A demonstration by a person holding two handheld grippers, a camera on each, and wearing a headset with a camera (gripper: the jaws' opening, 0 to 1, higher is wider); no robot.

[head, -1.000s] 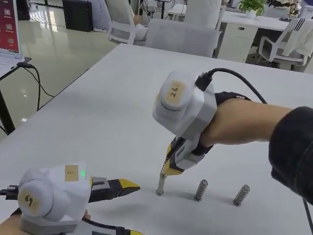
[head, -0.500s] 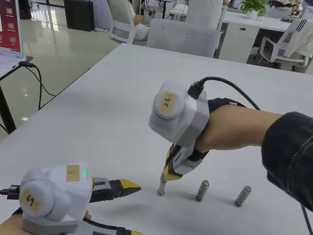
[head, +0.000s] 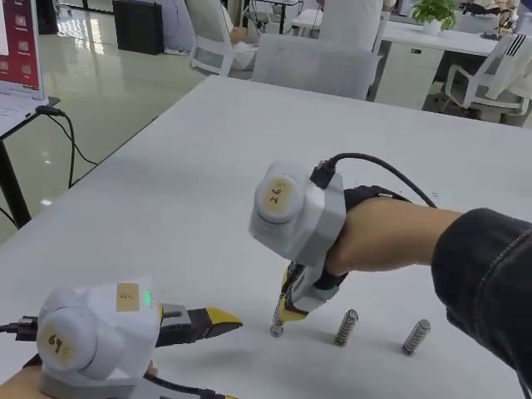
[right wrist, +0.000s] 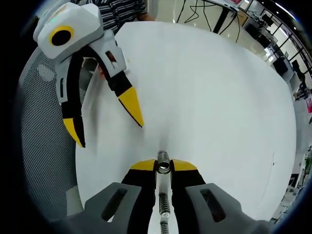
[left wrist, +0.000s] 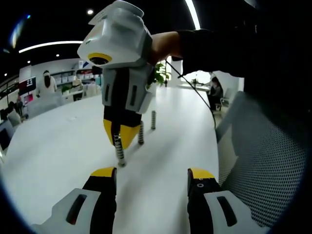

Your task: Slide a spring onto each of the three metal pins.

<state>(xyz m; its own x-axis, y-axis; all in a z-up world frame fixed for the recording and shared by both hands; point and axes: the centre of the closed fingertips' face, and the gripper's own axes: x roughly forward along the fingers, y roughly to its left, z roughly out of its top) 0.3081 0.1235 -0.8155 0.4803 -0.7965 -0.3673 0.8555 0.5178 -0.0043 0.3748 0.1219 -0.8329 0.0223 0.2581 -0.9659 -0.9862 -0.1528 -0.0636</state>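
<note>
Main thing I'd watch here is the spring point(right wrist: 164, 160) going onto the third pin point(head: 273, 329) crooked. Your right gripper point(head: 288, 306) comes down at that pin on a bit of a slant, jaws pinched tight on the coil. If the coil isn't in line with the pin, my guess is it snags on the tip or kinks instead of sliding. Let go too early and it could hop off and roll across the table point(head: 208, 166); it looks light enough to do that. Push sideways and you might lean the pin over (I can't tell how these pins are fixed at the base, so I wouldn't trust them). The neighbouring pin point(head: 345, 327) sits just to the right of the third pin, with the far pin point(head: 414, 337) beyond it. Both are wearing their springs, so a swing of your wrist that way could clip the nearer one. Your left gripper point(left wrist: 151, 174) hangs low over the table off to the left of the third pin, jaws spread and holding nothing, close enough to help steady things but not touching it. As for the spring itself: small, bright steel, close even turns, barely fatter than the pin. Its top end pokes up between the yellow jaw tips in the right gripper view, and its lower end is right at the third pin. From the head view I honestly can't tell how far down it has seated.
</note>
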